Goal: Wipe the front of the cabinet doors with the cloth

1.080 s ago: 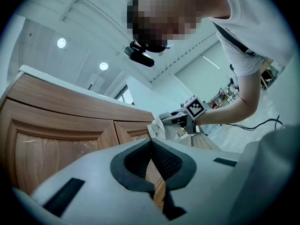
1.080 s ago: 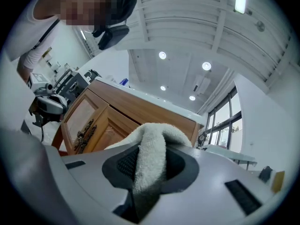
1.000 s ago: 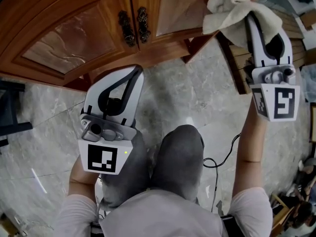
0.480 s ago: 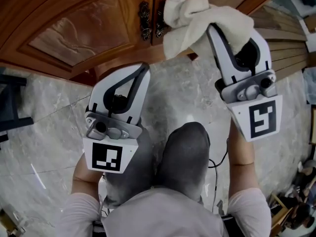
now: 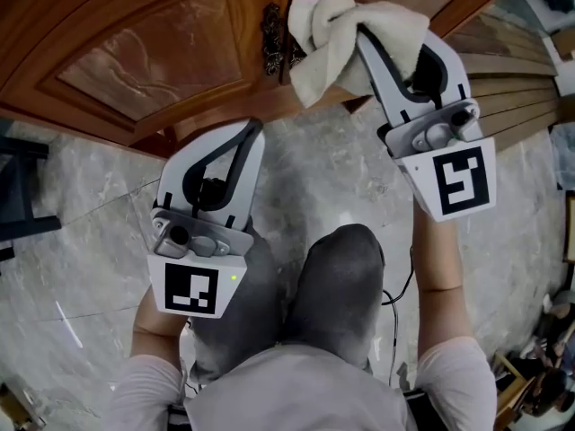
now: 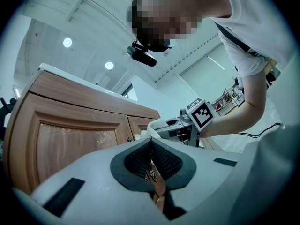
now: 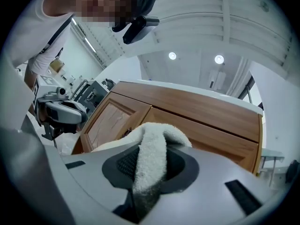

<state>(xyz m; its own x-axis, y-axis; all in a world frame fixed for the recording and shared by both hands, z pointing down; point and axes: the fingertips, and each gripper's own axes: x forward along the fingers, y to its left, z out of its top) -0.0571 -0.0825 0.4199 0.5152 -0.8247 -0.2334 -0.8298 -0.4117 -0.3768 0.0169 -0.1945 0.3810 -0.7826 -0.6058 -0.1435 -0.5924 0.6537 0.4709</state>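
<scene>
**Cloth at the door seam, right hand leading**

The right tongs (image 5: 393,45) are clamped on the cloth (image 5: 325,39). A strip of it is pinched between the jaws and the rest is bunched out to their left. That bunch looks to be against the cabinet doors (image 5: 153,48) where the two meet, just beside the dark handles (image 5: 271,41). The wood lies straight ahead of the tips. The left tongs (image 5: 249,131) are closed on nothing, low and well back, so the wiping looks like the right hand's job.
</scene>
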